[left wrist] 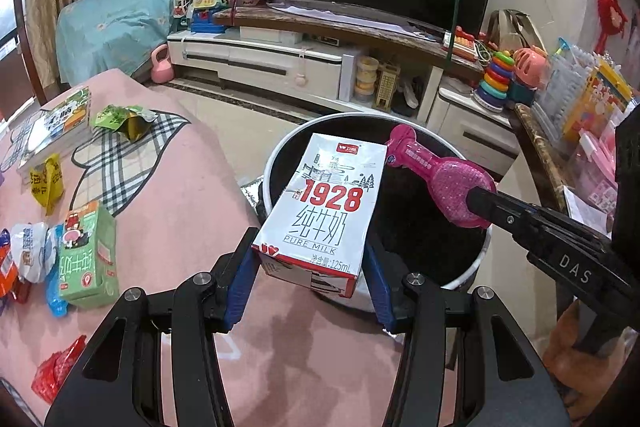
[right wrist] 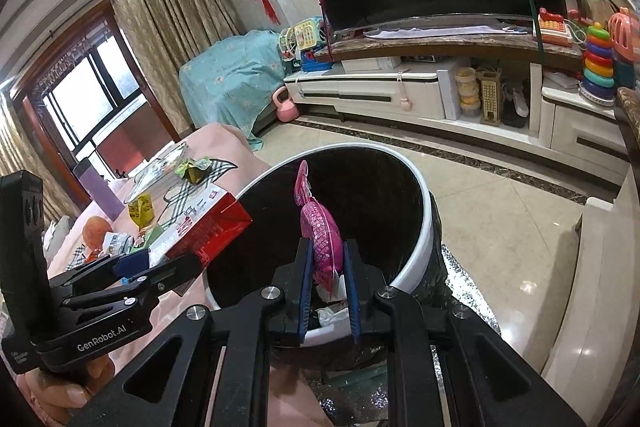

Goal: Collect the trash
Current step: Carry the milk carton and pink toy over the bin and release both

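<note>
My left gripper [left wrist: 310, 267] is shut on a white "1928" milk carton [left wrist: 324, 207] and holds it over the near rim of a white trash bin with a black liner [left wrist: 472, 263]. My right gripper [right wrist: 326, 267] is shut on a pink glittery plastic package [right wrist: 318, 227] and holds it above the bin's opening [right wrist: 424, 227]. The pink package [left wrist: 440, 183] also shows in the left wrist view, held from the right. The carton [right wrist: 200, 231] and the left gripper [right wrist: 136, 267] show at the left of the right wrist view.
A pink-covered table [left wrist: 172, 195] holds more trash: a green carton [left wrist: 88, 255], a yellow wrapper [left wrist: 50, 183], a green wrapper [left wrist: 124, 119], a red wrapper [left wrist: 56, 371], and books [left wrist: 56, 127]. A TV stand [left wrist: 320, 55] and toys [left wrist: 496, 79] lie beyond.
</note>
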`<state>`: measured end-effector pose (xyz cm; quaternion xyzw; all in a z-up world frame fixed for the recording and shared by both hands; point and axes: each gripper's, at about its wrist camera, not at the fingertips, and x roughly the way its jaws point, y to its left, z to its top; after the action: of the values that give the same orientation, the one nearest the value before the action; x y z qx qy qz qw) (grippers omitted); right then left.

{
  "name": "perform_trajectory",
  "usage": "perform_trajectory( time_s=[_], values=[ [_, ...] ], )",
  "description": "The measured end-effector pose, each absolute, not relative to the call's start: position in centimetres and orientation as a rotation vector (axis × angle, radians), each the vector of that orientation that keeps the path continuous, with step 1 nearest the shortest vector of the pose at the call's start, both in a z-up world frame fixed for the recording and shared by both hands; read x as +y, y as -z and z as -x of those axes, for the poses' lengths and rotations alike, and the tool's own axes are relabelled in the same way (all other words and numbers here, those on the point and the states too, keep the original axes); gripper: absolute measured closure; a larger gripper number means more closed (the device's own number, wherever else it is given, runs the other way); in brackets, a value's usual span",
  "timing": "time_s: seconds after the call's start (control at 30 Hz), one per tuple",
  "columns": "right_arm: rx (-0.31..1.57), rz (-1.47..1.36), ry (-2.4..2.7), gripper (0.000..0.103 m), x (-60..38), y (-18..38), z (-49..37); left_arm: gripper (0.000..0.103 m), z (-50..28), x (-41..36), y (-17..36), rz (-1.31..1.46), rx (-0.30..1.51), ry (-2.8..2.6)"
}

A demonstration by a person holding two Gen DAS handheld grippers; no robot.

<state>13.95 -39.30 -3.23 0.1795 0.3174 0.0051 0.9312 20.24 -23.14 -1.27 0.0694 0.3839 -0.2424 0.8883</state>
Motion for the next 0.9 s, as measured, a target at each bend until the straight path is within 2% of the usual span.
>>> perform_trajectory(
  time_s=[0.27,0.3,0.33,0.37,0.4,0.53,0.6,0.63,0.7,0.9],
  values=[
    [0.658,-0.366,-0.006,0.084,-39.5,3.2,-14.5,0.05,-20.9,-23.0,1.6,-0.096,0.825,0.521],
    [0.658,-0.373,-0.009,0.08,-39.5,3.2,-14.5,0.048,-20.9,-22.9,1.6,-0.089,0.828,0.524],
    [0.658,-0.379,-0.013,0.077,-39.6,3.2,-14.6,0.041,-20.8,-22.7,1.7,-0.082,0.83,0.524],
    [0.656,-0.383,-0.016,0.07,-39.5,3.2,-14.5,0.037,-20.7,-22.4,1.6,-0.072,0.827,0.521],
    [0.649,-0.383,-0.016,0.065,-39.4,3.1,-14.3,0.037,-20.5,-22.2,1.5,-0.065,0.821,0.52],
    [0.627,-0.392,-0.025,0.056,-39.1,2.7,-13.5,0.034,-19.4,-20.6,1.3,-0.034,0.814,0.512],
    [0.621,-0.403,-0.037,0.04,-38.9,2.5,-13.2,0.032,-18.9,-19.8,1.2,-0.021,0.81,0.501],
    [0.615,-0.408,-0.044,0.038,-38.6,2.5,-12.9,0.031,-18.5,-19.3,1.2,-0.014,0.806,0.498],
    [0.607,-0.414,-0.059,0.023,-38.0,2.4,-12.6,0.03,-17.7,-18.2,1.0,0.0,0.798,0.492],
    [0.601,-0.429,-0.103,0.014,-35.8,2.3,-11.6,0.028,-15.5,-14.4,1.0,0.042,0.783,0.448]
  ],
)
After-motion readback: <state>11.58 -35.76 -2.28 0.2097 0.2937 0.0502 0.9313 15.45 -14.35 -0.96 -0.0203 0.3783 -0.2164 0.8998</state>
